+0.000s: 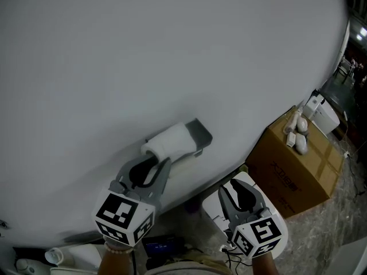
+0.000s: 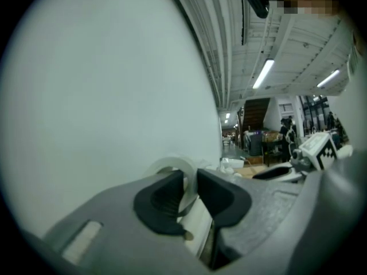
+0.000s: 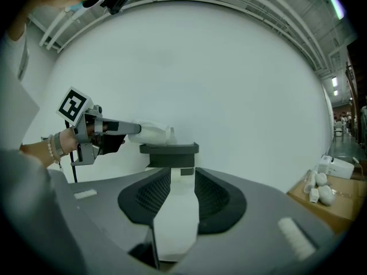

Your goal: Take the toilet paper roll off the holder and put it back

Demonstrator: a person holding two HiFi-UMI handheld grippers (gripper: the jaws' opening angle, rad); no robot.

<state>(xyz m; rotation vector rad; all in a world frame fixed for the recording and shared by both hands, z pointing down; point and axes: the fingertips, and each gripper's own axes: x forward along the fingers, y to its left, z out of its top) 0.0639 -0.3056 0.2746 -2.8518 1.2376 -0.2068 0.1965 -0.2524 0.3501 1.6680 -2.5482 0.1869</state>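
While the left gripper [image 1: 156, 162] has its jaws drawn in close, the pads pinch the near end of the toilet paper roll [image 1: 171, 140]. In the left gripper view a strip of the roll's wall sits in the narrow gap between the pads, and the round end ring shows just ahead of the left jaw.

Roll: still at the holder [image 1: 198, 132], lying level straight ahead of the left gripper's tips, with its far end under the holder's grey top plate. Near end juts out toward the gripper.

Wall [image 1: 143, 50]: plain white, right behind roll and holder and along the left gripper's left side.

Right gripper [image 1: 239, 188]: jaws about half apart, pads pressing on nothing. It sits to the right of the left gripper and further back from the wall. The holder is dead ahead of it, framed above the gap. From there the left gripper reaches in from the left, and its tips meet the roll.

Below the right gripper: a white casing [image 1: 218, 211], which I cannot identify.

Further to its right: a cardboard box [image 1: 292, 171] against the wall, a few small white items [image 1: 298, 133] on its top.
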